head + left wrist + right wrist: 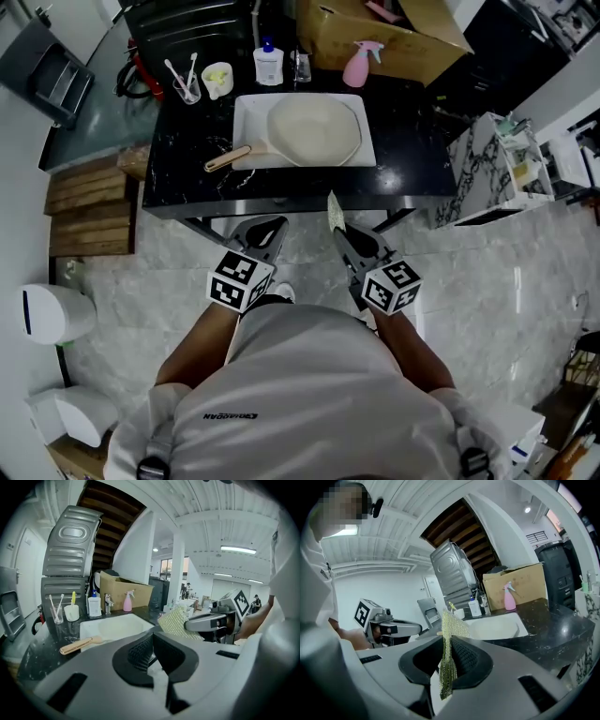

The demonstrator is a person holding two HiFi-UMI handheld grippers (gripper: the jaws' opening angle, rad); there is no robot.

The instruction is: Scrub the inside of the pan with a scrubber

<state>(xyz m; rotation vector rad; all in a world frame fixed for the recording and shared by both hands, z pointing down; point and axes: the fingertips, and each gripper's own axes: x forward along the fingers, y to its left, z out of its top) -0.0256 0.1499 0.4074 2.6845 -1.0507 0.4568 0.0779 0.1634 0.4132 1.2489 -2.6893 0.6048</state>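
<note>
Counter (412, 141) w/ pan (314, 129); scrubber (450, 624) in R claw (449, 646)

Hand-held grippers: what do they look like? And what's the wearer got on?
Left hand-held gripper and right hand-held gripper: grey moulded bodies, black ribbed pads, each carrying a white cube with black square markers. No cables visible. The person wears a pale short-sleeved T-shirt with small dark lettering.

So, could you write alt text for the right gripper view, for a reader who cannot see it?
The right gripper is shut on a thin yellow-green mesh scrubber, which stands upright between its fingers. Beyond it lies a black counter with a white tray, a pink spray bottle and a cardboard box; the left gripper shows at the left.
</note>
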